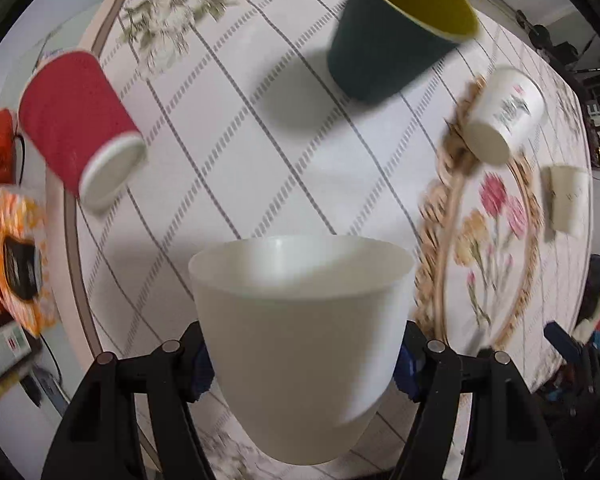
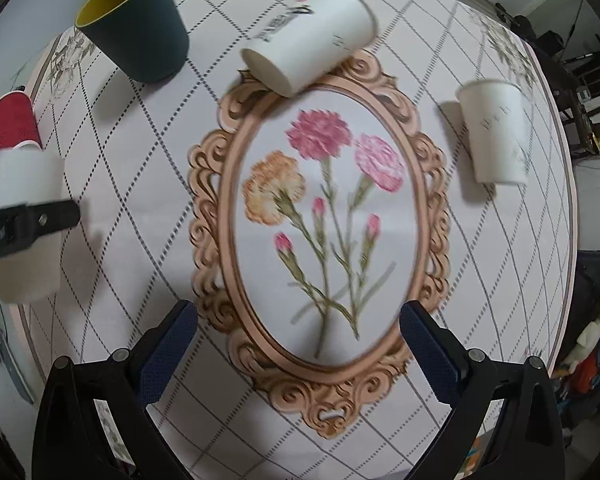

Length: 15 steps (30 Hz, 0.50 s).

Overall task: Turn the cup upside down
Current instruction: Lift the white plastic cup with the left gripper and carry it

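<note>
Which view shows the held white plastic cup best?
The left wrist view: the white plastic cup fills the foreground, mouth up, clamped by the left gripper. The right wrist view catches it only at the left edge, blurred, with one finger across it.

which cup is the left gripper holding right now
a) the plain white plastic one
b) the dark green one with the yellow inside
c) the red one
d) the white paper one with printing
a: the left gripper has its fingers clamped on both sides of the plain white cup, mouth still up, while the red cup and the dark green cup stand apart on the table.
</note>
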Tool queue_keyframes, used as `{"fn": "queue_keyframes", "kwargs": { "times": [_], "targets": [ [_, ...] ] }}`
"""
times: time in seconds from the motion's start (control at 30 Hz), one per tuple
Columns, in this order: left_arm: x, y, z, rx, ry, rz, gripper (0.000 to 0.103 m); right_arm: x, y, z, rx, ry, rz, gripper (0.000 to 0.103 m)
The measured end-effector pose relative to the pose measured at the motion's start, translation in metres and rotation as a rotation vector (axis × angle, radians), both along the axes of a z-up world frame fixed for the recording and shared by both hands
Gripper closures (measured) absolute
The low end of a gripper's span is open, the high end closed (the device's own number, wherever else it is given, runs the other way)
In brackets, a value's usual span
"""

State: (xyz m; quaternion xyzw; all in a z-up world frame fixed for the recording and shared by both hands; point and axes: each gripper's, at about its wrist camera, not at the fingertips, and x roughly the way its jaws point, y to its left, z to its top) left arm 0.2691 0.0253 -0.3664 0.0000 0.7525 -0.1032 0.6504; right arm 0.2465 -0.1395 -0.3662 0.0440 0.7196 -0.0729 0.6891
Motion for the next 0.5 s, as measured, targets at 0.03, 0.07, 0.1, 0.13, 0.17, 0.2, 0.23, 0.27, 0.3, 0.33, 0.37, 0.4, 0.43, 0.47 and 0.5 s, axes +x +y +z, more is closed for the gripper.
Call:
{"fn": "queue_keyframes", "kwargs": {
  "times": [0.03,0.07,0.1,0.13,0.17,0.2,0.23,0.27,0.3,0.33,0.37,0.4,0.43,0.47,0.5],
  "targets": [
    [-0.010,-0.002,0.002,-0.009,0.013,0.002,0.035,-0.009,-0.009,0.003,0.002,0.000,-0.007,0.001],
    [-0.021,-0.004,0.003,-0.014,0.028,0.003,0.035,-0.018,-0.017,0.004,0.005,0.001,-0.013,0.001],
    [-0.035,-0.007,0.003,-0.019,0.042,0.006,0.035,-0.027,-0.027,0.006,0.009,0.003,-0.020,0.001],
    [-0.039,-0.013,0.001,-0.027,0.059,0.010,0.035,-0.034,-0.033,0.007,0.011,0.005,-0.025,0.001],
    [-0.046,-0.017,-0.001,-0.036,0.076,0.016,0.035,-0.041,-0.040,0.008,0.011,0.008,-0.028,0.001],
    [-0.050,-0.027,-0.003,-0.042,0.093,0.027,0.035,-0.053,-0.050,0.010,0.010,0.015,-0.029,0.001],
    [-0.056,-0.037,-0.004,-0.044,0.102,0.034,0.035,-0.059,-0.055,0.009,0.011,0.018,-0.030,0.001],
    [-0.057,-0.046,-0.008,-0.045,0.105,0.041,0.035,-0.067,-0.061,0.010,0.011,0.020,-0.031,0.001],
    [-0.066,-0.052,-0.011,-0.049,0.112,0.052,0.035,-0.076,-0.068,0.010,0.009,0.022,-0.031,0.001],
    [-0.073,-0.057,-0.013,-0.055,0.117,0.064,0.035,-0.089,-0.080,0.012,0.005,0.026,-0.033,0.001],
    [-0.078,-0.064,-0.016,-0.059,0.121,0.072,0.035,-0.096,-0.087,0.009,0.004,0.027,-0.036,0.001],
    [-0.085,-0.073,-0.020,-0.061,0.122,0.076,0.035,-0.104,-0.097,0.010,0.004,0.030,-0.041,0.001],
    [-0.090,-0.081,-0.023,-0.061,0.121,0.079,0.035,-0.113,-0.107,0.011,0.002,0.034,-0.048,0.001],
    [-0.081,-0.092,-0.027,-0.059,0.122,0.077,0.035,-0.116,-0.111,0.012,0.001,0.036,-0.053,0.001],
    [-0.075,-0.096,-0.025,-0.061,0.122,0.072,0.035,-0.119,-0.113,0.016,-0.003,0.037,-0.059,0.001]
  ]
}}
